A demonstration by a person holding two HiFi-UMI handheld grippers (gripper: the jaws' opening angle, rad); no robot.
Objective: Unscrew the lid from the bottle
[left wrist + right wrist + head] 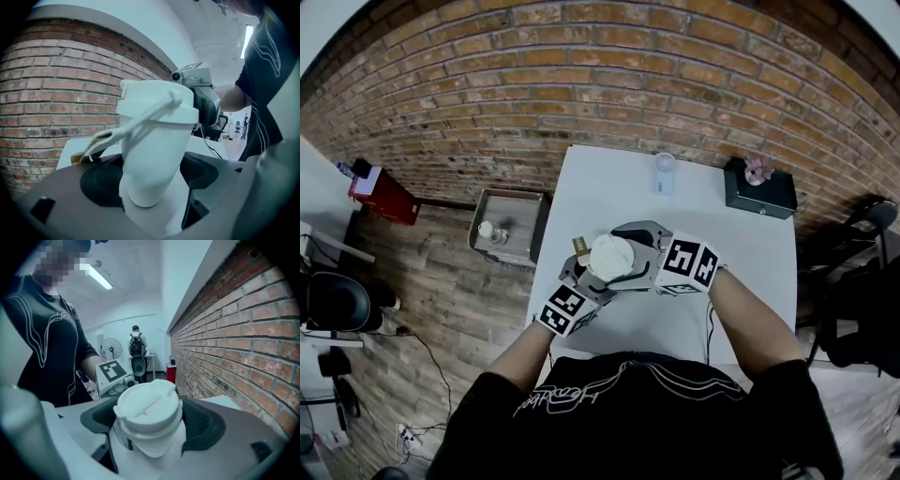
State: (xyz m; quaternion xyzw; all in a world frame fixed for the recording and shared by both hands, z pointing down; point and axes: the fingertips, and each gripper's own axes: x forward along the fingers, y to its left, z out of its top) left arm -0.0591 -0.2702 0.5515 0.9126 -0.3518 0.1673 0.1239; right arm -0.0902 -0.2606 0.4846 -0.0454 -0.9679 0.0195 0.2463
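The bottle [154,154] and its lid [147,404] were plain white, as was the bench [741,253]. The left tool [152,185] and right tool [150,425] were grey with black pads [98,183], their marker cubes [565,309] patterned in black-and-white squares. The wall [581,84] was red-brown brick, the floor [441,309] grey-brown wood grain.

You're in a lab-like workroom, not a home: bare brick wall [581,75] across the top, plain white table [741,244] at centre, plank floor [441,281] and black office chair [337,300] at left, strip light [96,277] overhead.
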